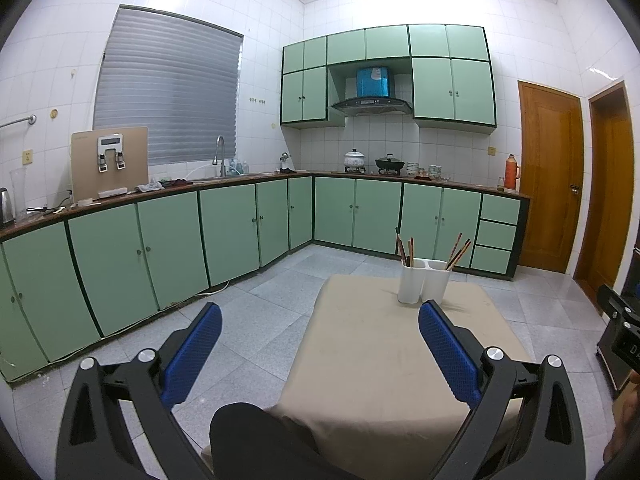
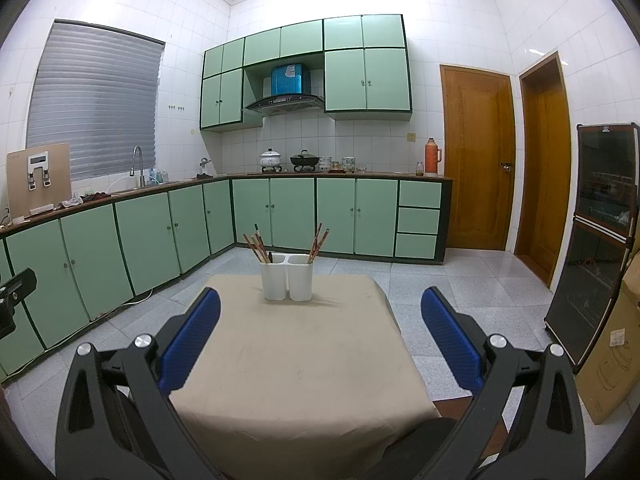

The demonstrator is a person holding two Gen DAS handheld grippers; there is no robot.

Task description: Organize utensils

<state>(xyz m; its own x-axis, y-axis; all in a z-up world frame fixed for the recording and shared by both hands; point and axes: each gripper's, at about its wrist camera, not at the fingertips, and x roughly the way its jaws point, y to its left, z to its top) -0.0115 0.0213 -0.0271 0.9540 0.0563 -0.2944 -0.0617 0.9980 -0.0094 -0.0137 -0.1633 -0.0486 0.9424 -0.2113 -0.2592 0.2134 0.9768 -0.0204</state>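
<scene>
Right wrist view: white twin-compartment plastic utensil holder (image 2: 287, 282) sits at the far edge of the beige-clothed table (image 2: 296, 368), wooden chopsticks (image 2: 258, 246) fanned in both cups — right gripper (image 2: 320, 332) and left gripper (image 1: 320, 340) both hang well short of it, jaws spread wide, empty. Next move, I'd judge: come in high over one cup, line the blue pads (image 2: 450, 344) across a single stick near its top, pinch gently — sticks lean and cross, so grabbing low risks dragging neighbours or tipping the holder.

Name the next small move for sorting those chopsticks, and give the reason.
Probably bring the right gripper forward toward the white two-compartment holder at the table's far end. Both grippers are open, empty and well short of it, and chopsticks stand in both compartments, more in the left one.
</scene>
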